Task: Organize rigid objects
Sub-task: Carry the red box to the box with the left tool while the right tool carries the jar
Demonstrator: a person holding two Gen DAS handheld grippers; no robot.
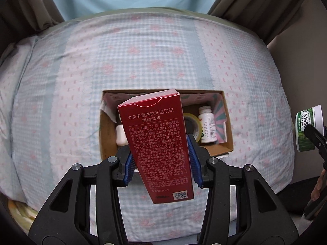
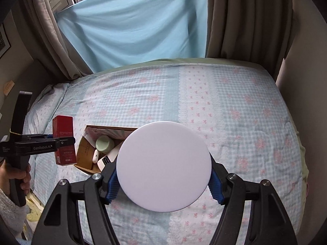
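My left gripper (image 1: 160, 159) is shut on a tall red carton (image 1: 157, 143) with white print, held upright over an open cardboard box (image 1: 226, 126) on the bed. The box holds a white bottle (image 1: 207, 124), a tape roll (image 1: 192, 122) and a white earbud case (image 1: 120, 134). My right gripper (image 2: 163, 181) is shut on a round jar; its white lid (image 2: 163, 166) fills the view and its green label (image 1: 306, 130) shows at the far right. From the right wrist, the red carton (image 2: 63, 126) hangs in the left gripper (image 2: 63, 140) just left of the cardboard box (image 2: 85, 153).
A blue checked quilt with pink flowers (image 2: 224, 112) covers the bed. Brown curtains (image 2: 235, 20) and a light blue sheet (image 2: 132, 30) hang behind it. A pillow (image 1: 14, 61) lies at the left. A hand (image 2: 18, 175) grips the left tool's handle.
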